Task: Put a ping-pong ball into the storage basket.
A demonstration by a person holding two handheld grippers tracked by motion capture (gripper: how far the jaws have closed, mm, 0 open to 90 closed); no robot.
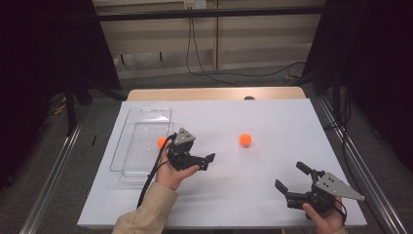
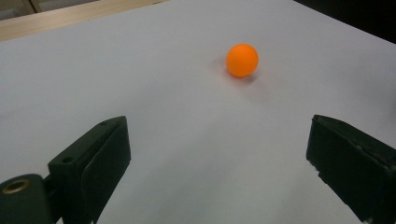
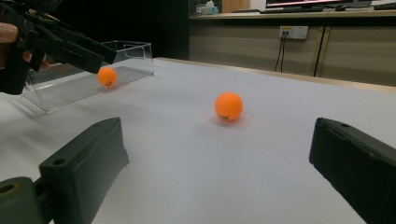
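One orange ball rests on the white table, right of centre. A second orange ball lies inside the clear plastic tray at the left. My left gripper hovers just right of the tray, open and empty, pointing toward the loose ball. At the front right corner my right gripper is open too, holding nothing, with the loose ball ahead of its jaws. The left gripper also appears far off in the right gripper view.
The white tabletop has a wooden strip along its far edge. Black curtains hang on both sides, and cables trail on the floor behind the table.
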